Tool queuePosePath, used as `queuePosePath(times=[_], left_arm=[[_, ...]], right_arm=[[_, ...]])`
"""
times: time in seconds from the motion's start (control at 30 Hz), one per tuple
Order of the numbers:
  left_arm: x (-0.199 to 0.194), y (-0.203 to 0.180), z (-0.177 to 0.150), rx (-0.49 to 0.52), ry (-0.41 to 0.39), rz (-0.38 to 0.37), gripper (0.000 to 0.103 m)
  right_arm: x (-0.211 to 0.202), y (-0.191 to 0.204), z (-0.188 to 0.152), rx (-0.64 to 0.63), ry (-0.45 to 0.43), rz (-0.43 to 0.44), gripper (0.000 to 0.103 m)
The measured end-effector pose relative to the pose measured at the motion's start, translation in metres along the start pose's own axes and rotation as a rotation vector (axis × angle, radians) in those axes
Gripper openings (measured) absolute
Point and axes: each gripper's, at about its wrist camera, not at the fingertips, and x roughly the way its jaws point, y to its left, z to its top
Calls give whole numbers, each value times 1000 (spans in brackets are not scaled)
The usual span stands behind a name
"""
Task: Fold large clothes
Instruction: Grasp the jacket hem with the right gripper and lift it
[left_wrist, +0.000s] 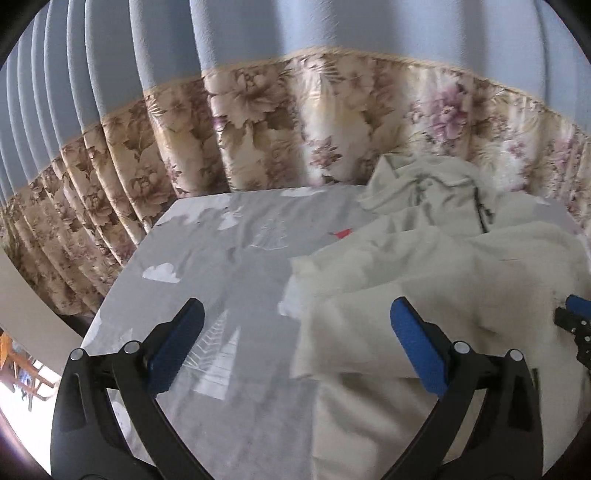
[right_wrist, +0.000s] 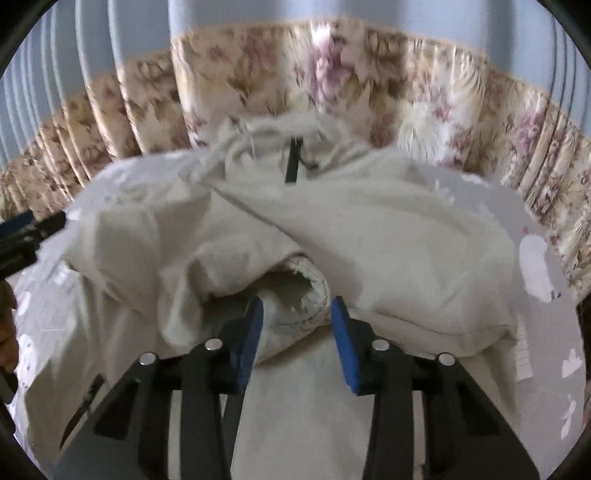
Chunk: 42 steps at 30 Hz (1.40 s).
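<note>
We see the cream garment (right_wrist: 369, 229) lying crumpled on a table covered by a grey cloth (left_wrist: 229, 258) printed with white clouds and tree shapes. It looks like a soft, thick top: a dark zipper (right_wrist: 291, 162) runs down from a bunched collar at the far side, and broad folds lie over one another across the middle. In the right wrist view a rolled cuff or hem (right_wrist: 306, 291) opens toward us, its pale lining showing. In the left wrist view the garment fills the right half of the table, with the grey cloth bare to its left.

Our right gripper (right_wrist: 297, 328) hangs just over that rolled part, its blue pads (right_wrist: 343, 343) partly drawn together, with the roll lying between them; we cannot tell whether the pads already press the fabric. Our left gripper (left_wrist: 295, 347) is spread wide, one blue pad over the bare cloth and the other over the garment's near edge, pinching nothing. The other gripper's tip shows at the right edge of the left view and at the left edge of the right view.

Behind the table hangs a pleated curtain (left_wrist: 295, 110), blue above and floral beige with mauve blossoms below, close against the far edge. The right view is somewhat blurred.
</note>
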Motion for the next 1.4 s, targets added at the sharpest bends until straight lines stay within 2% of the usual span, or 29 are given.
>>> queuePosePath(times=[0.07,0.13,0.23,0.27,0.4,0.47,0.63,0.7,0.83,0.93,1.03,1.17,1.23,1.3,1.37,1.4], left_arm=[[11,2,-1,13,8,27,100],[22,2,-3,27,29,38,100],[35,-3,-6,44,53,40,100],[39,-5,-7,48,59,36,100],[44,-12,-9,61,58,26,100],[48,-14,-11,67,65,23,100],[60,-15,-18,72,97,13,100],[64,-16,-22,80,110,9,100],[70,-14,-25,70,131,-12,100],[71,-10,-25,57,136,-17,100],[69,-9,-25,60,134,-24,100],[63,-12,-20,56,112,-41,100],[57,-14,-16,30,100,-86,100],[47,-20,-7,26,70,-53,100],[42,-23,1,11,57,-74,100],[41,-25,4,7,56,-74,100]], right_arm=[[6,4,0,10,11,60,44],[2,10,1,-3,-17,112,53],[4,25,3,-32,-24,185,56],[7,30,4,-44,-22,185,60],[18,34,6,-40,-13,138,64],[24,30,8,7,-12,181,68],[39,41,8,-16,-6,223,68],[42,46,9,-23,-11,233,64],[44,56,10,-68,-15,270,16],[34,48,13,-36,-43,261,12],[8,29,16,-32,-109,229,11],[-25,-16,30,-26,-201,91,8],[-29,-37,36,-15,-213,58,8],[-31,-59,41,-10,-231,-48,8],[-31,-85,47,38,-229,-54,8],[-31,-96,50,42,-229,-87,8]])
